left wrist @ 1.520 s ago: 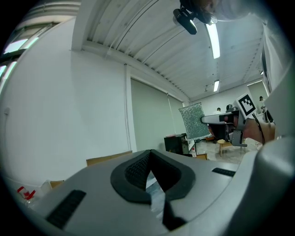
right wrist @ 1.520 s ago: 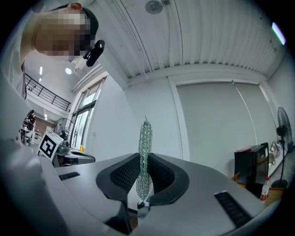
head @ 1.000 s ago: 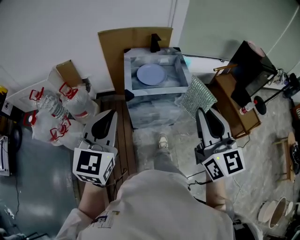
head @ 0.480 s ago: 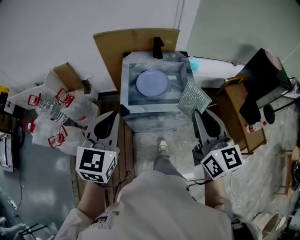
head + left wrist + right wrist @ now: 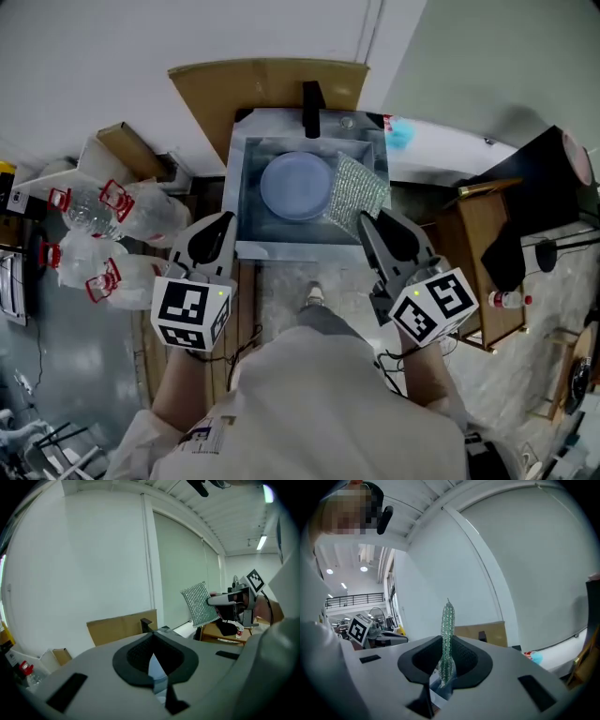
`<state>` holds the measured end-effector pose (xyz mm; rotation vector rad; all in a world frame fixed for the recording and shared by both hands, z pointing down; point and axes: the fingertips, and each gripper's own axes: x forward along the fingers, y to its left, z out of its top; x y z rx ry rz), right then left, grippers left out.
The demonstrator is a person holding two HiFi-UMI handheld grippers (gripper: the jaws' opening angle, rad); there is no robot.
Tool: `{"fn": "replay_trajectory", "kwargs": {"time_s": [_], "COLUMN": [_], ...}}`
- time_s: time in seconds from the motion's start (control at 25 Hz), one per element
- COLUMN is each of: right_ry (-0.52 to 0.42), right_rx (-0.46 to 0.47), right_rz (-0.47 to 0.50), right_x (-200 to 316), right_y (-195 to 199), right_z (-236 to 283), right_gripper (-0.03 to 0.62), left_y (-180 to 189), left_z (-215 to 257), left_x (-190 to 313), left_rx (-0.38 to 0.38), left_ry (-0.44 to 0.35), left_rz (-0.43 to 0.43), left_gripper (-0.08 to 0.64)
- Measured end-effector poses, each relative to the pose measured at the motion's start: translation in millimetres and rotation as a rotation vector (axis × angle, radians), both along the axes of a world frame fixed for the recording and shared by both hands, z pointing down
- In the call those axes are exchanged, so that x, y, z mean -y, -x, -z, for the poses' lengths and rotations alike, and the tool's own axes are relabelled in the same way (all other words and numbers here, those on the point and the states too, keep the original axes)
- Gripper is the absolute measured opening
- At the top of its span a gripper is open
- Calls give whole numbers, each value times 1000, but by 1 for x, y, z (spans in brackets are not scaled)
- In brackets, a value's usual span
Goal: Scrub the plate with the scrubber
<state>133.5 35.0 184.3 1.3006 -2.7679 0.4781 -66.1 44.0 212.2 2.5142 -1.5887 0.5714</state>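
One silvery mesh scrubber [image 5: 354, 192], pale-blue round plate [image 5: 292, 186]

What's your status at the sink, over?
Left gripper shut, empty. Right gripper shut on scrubber, over sink. Plate flat in sink, nothing blocking it.

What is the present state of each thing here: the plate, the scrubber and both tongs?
plate: lying flat in the sink.
scrubber: gripped by one edge, held over the sink's right side; contact with the plate cannot be told.
right tongs: shut on the scrubber.
left tongs: shut, empty, at the sink's front left corner.
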Motion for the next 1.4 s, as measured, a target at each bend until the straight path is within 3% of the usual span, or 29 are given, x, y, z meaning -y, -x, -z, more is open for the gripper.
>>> {"fn": "replay_trajectory", "kwargs": {"time_s": [0.32,0.6,0.84,1.16,1.4], "right_ry": [72,111,152,188,210], "right_rx": [-9,17,38,13,-29], "right_rz": [156,169,156,167,194], "right_x": [70,95,106,127,153], "right_y": [9,9,10,37,71], "right_z": [-26,-44,-56,-81,-116], "right_gripper": [80,80,81,81,81], "left_y": [-13,-12,-9,-7,5], "left_z": [-24,-49,-65,-104,-155], "left_x": [65,87,99,119,137], "left_rx": [18,56,35,-90,-200], "left_ry": [66,125,171,277,384], "left_rz": [91,109,91,64,119], "left_gripper": [17,17,17,17,20]}}
